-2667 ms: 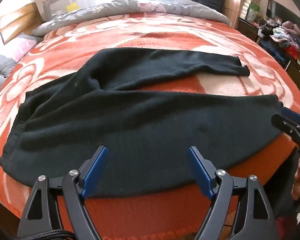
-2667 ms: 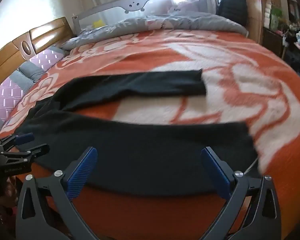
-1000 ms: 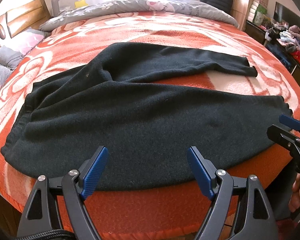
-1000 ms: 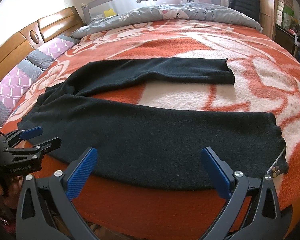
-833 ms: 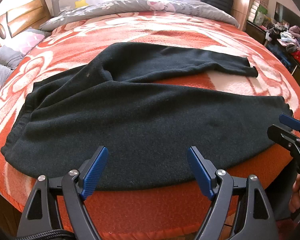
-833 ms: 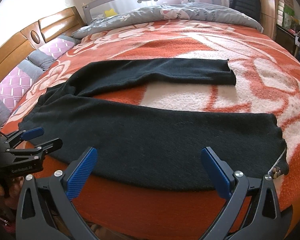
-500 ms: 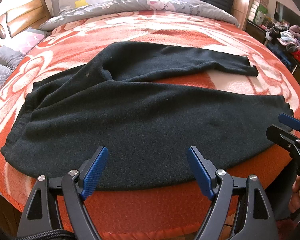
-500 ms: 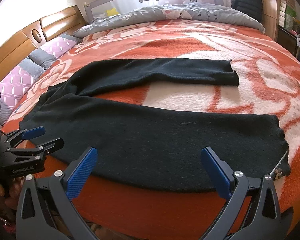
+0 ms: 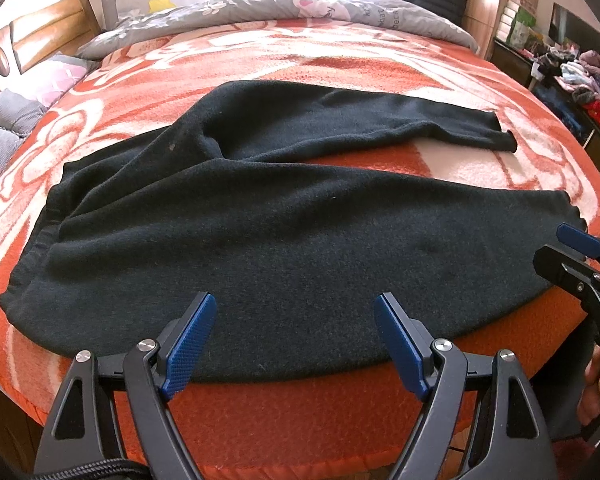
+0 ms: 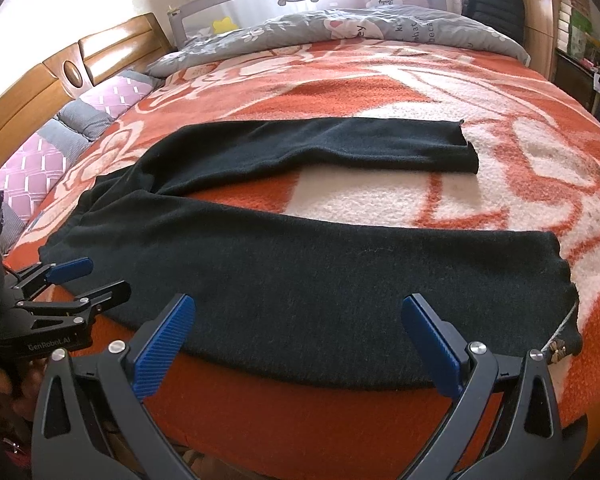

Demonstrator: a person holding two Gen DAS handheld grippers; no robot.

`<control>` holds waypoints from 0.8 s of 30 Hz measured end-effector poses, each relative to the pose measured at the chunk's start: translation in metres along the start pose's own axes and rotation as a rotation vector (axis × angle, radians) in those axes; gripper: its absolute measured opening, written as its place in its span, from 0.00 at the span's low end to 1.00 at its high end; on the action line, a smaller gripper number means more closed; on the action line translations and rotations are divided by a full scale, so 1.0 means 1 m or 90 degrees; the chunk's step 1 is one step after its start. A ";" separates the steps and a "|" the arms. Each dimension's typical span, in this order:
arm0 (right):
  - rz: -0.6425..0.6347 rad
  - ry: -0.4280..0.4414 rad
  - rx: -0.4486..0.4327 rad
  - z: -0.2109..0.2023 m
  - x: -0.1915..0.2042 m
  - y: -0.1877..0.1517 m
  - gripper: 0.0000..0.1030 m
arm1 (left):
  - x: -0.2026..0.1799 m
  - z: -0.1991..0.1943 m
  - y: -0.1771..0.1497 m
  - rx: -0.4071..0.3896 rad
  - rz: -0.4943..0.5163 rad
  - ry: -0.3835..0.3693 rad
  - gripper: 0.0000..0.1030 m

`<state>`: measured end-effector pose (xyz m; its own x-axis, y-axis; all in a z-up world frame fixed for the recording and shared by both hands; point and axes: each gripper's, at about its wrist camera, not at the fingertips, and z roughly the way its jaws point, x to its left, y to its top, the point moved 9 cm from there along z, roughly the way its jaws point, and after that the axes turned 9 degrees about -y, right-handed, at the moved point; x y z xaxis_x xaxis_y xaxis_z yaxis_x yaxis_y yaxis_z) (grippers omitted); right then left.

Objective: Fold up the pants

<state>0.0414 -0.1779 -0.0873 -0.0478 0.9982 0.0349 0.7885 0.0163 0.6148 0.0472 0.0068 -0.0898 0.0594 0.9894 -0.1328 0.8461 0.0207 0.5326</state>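
Open blanket (image 9: 340,56) beyond pants (image 9: 284,240)

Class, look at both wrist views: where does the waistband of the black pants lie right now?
The waistband lies at the left end of the black pants, near the orange blanket's front edge, just left of the open left gripper.

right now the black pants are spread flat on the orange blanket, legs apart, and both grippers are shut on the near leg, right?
Not quite: both wrist views show the left gripper and right gripper open, holding nothing. The rest stands: the black pants lie spread on the orange blanket, legs apart.
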 end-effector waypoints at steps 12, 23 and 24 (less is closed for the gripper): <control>0.023 0.000 0.005 0.006 -0.016 0.008 1.00 | 0.006 0.003 0.013 0.008 0.000 -0.010 0.80; 0.062 -0.015 -0.007 0.023 -0.055 0.051 1.00 | 0.013 0.023 0.062 0.014 0.023 -0.014 0.80; 0.067 -0.016 -0.008 0.026 -0.058 0.057 1.00 | 0.012 0.026 0.067 0.015 0.028 -0.013 0.80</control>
<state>0.1049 -0.2338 -0.0745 0.0512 0.9955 0.0801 0.7804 -0.0899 0.6188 0.1186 0.0167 -0.0771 0.1071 0.9862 -0.1262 0.8546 -0.0265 0.5187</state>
